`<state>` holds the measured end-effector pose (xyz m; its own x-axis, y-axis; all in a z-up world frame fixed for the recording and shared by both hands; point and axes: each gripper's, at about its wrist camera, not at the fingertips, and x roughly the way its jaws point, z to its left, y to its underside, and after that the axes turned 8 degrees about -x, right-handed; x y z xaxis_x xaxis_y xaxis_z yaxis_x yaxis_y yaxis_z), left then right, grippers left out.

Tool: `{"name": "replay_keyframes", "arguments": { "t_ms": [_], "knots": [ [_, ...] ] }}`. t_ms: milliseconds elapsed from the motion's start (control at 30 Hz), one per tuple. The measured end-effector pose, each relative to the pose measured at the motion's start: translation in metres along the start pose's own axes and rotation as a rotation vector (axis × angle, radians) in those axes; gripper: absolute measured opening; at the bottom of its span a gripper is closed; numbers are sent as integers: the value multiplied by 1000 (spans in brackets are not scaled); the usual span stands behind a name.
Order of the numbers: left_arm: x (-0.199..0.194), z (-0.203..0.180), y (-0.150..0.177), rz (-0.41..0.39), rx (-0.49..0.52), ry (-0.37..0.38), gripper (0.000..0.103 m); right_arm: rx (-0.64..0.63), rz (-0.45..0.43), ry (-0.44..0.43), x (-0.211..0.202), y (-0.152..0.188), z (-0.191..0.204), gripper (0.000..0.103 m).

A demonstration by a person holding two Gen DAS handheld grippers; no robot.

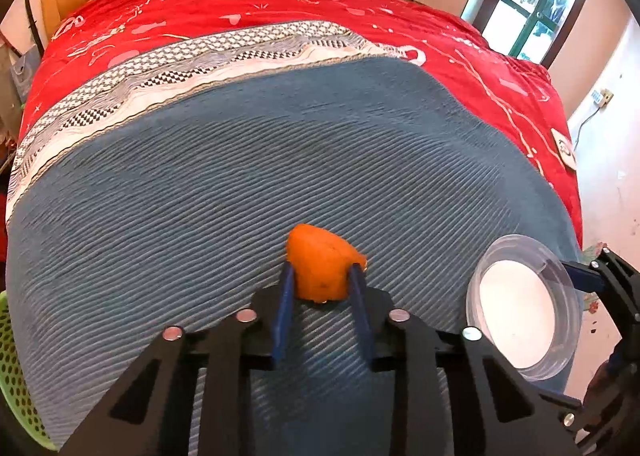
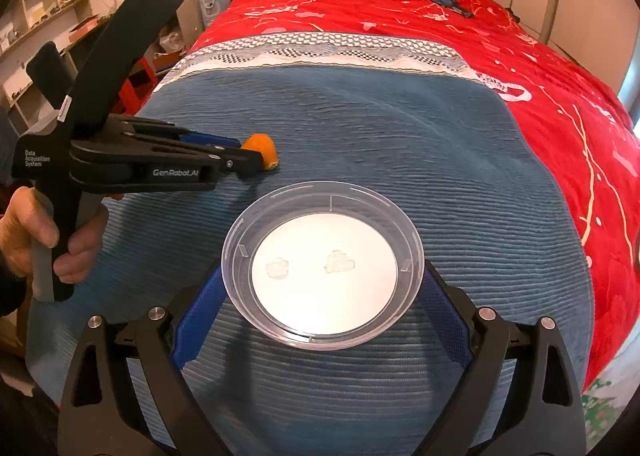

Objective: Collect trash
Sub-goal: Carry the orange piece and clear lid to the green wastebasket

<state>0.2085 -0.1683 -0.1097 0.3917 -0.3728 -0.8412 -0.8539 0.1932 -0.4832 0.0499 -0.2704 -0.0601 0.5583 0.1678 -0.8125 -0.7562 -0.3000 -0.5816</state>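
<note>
Left claw (image 1: 322, 276) pinches the orange peel (image 1: 322, 262) between its blue fingers, low over the blue blanket (image 1: 240, 183). Right claw (image 2: 320, 292) clamps a clear plastic lid (image 2: 324, 268) at its rim, lying at three o'clock from the peel, near.

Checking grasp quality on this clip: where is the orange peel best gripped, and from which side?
Across its narrow flanks, coming in low along the blue blanket. The orange peel is a domed wedge, and the left gripper already has one finger on each flank.
</note>
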Motion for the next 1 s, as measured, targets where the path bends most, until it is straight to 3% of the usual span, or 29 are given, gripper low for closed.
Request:
{"name": "replay_keyframes", "arguments": {
  "t_ms": [300, 667, 1000],
  "knots": [
    [-60, 40, 6, -107, -89, -10, 20, -43, -49, -37, -4, -29, 28, 91],
    [-151, 145, 39, -240, -249, -158, 20, -147, -87, -157, 11, -87, 107, 91],
    [-200, 256, 82, -280, -430, -314, 20, -217, -83, -275, 40, -146, 191, 91]
  ]
}}
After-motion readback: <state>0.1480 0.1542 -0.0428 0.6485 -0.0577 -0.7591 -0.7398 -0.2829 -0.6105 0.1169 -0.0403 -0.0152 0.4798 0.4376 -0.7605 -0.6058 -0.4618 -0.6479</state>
